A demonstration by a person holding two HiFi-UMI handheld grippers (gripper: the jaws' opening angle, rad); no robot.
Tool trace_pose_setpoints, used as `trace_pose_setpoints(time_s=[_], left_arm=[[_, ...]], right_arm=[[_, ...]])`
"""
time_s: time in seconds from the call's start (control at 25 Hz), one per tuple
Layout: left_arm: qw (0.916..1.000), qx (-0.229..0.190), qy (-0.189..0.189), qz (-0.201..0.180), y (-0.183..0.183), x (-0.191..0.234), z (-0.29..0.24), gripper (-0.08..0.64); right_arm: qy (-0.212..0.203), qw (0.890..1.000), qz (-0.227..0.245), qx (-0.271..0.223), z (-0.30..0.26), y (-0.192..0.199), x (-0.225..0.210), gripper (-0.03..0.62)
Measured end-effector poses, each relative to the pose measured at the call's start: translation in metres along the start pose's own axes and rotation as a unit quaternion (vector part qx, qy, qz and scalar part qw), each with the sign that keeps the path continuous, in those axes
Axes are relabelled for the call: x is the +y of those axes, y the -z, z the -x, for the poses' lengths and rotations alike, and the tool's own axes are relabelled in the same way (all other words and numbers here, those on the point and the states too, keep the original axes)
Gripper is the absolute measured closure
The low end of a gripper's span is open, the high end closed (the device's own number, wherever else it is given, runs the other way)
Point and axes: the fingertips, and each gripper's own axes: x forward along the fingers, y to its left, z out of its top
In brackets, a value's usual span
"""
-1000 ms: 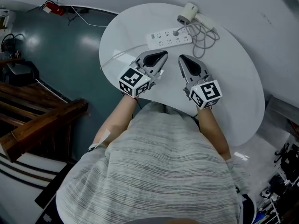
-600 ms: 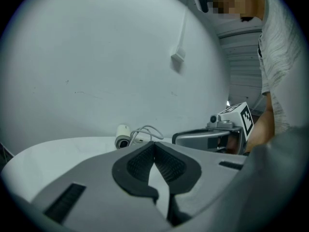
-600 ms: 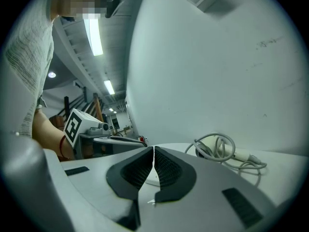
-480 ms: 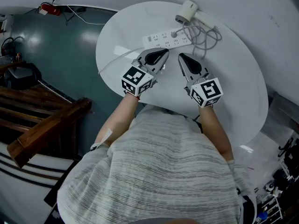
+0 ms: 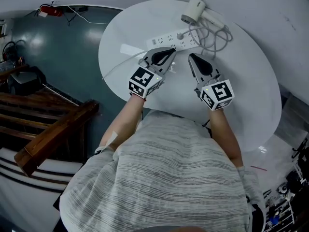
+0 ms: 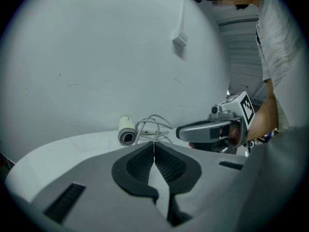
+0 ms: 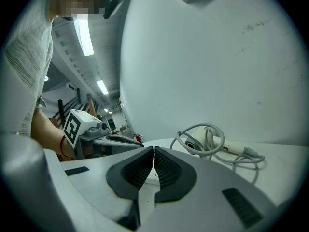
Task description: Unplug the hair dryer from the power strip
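1. Only the head view shows the power strip (image 5: 173,39), which lies on the round white table (image 5: 241,95) near its far edge; in each gripper view that gripper's own body hides it
2. The left gripper view looks into the open barrel of the hair dryer (image 6: 126,132), which lies beyond the strip's right end, close to the wall; the right gripper view shows its cord (image 7: 179,137) looped over it
3. The left gripper (image 5: 170,52) has its jaws pressed together on nothing, tips just short of the strip's near edge; the right gripper (image 5: 191,57) is likewise closed and empty, beside it
4. The plug (image 5: 181,34) sits in a socket toward the strip's right end
5. Bare tabletop spreads nearer than and right of the strip; the strip's own lead (image 5: 120,62) runs off the table's left edge
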Motion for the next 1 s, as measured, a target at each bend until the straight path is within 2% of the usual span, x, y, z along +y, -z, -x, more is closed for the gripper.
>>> trace_pose_setpoints(time_s=[0.52, 0.64, 1.0], left_arm=[[0.9951, 0.069, 0.003, -0.071, 0.013, 0.012, -0.019, 0.538], [0.9916, 0.095, 0.005, -0.088, 0.020, 0.015, -0.023, 0.433], [0.9801, 0.158, 0.013, -0.120, 0.043, 0.023, -0.039, 0.231]], right_arm=[[0.005, 1.000, -0.010, 0.004, -0.005, 0.006, -0.008, 0.565], [0.005, 1.000, -0.013, 0.003, -0.005, 0.006, -0.009, 0.565], [0.011, 1.000, -0.021, 0.003, -0.005, 0.009, -0.017, 0.565]])
